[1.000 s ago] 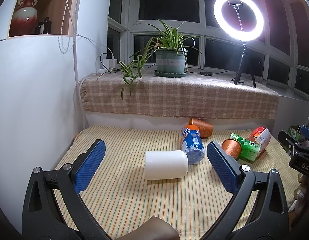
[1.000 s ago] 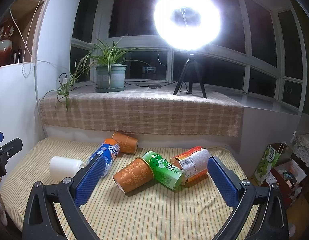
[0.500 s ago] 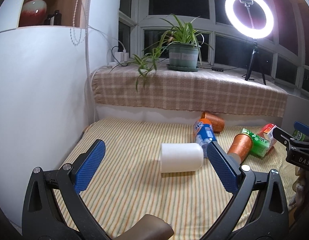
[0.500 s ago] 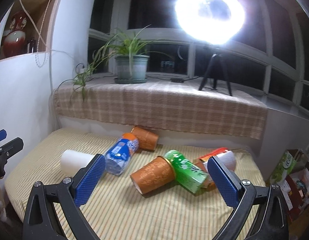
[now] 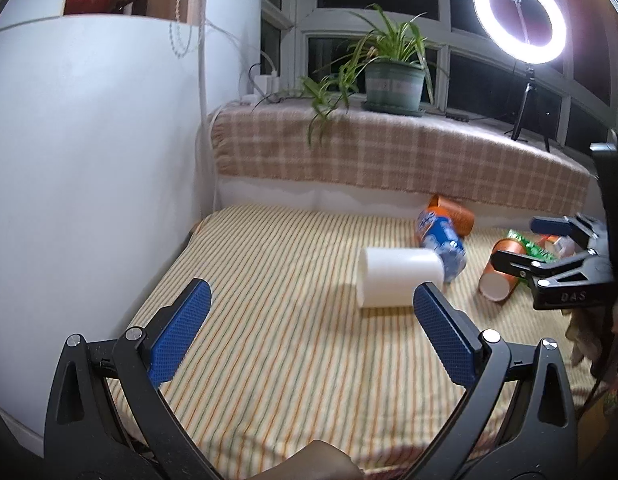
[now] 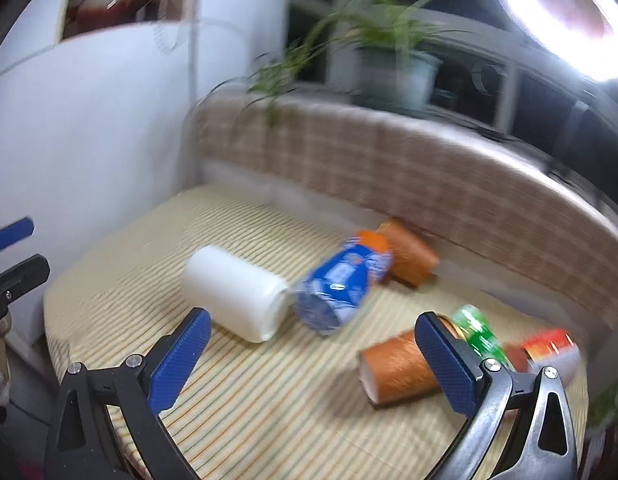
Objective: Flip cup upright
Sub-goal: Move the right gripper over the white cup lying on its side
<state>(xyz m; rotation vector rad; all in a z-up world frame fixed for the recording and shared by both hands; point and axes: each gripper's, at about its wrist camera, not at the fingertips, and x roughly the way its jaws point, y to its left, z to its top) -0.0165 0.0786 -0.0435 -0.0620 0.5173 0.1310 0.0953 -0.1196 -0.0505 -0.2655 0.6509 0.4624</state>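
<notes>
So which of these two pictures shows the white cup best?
The left wrist view: the white cup is sharp there, lying on its side with its open mouth facing left. The right wrist view shows it larger but motion-blurred, its closed base towards the camera.

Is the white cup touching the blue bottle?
Cannot tell. In both wrist views the white cup and blue bottle overlap or abut, with no visible gap; motion blur hides contact.

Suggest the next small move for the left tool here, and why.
Probably ease the left tool forward and right to straddle the white cup: the cup lies on its side, and the tool is open, empty and short of it.
</notes>
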